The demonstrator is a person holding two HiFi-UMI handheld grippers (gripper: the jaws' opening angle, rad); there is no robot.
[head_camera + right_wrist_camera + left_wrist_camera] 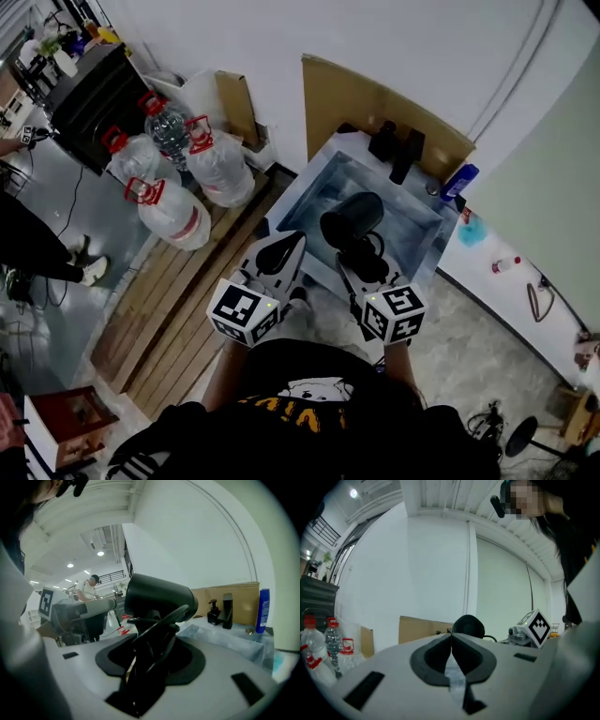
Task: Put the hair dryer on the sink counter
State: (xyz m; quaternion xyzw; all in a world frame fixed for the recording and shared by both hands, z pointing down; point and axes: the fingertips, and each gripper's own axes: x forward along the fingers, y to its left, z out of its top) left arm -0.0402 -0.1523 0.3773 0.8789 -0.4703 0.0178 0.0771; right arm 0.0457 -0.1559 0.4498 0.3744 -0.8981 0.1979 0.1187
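while left gripper (pixel 451 638) closed empty, right gripper (pixel 149 641) clamps hair dryer (pixel 158 597)

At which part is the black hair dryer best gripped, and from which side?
Grip the hair dryer by its handle, coming from its lower end, as the right gripper does now: the handle is narrow, the barrel wide and round. The cord is looped around it.
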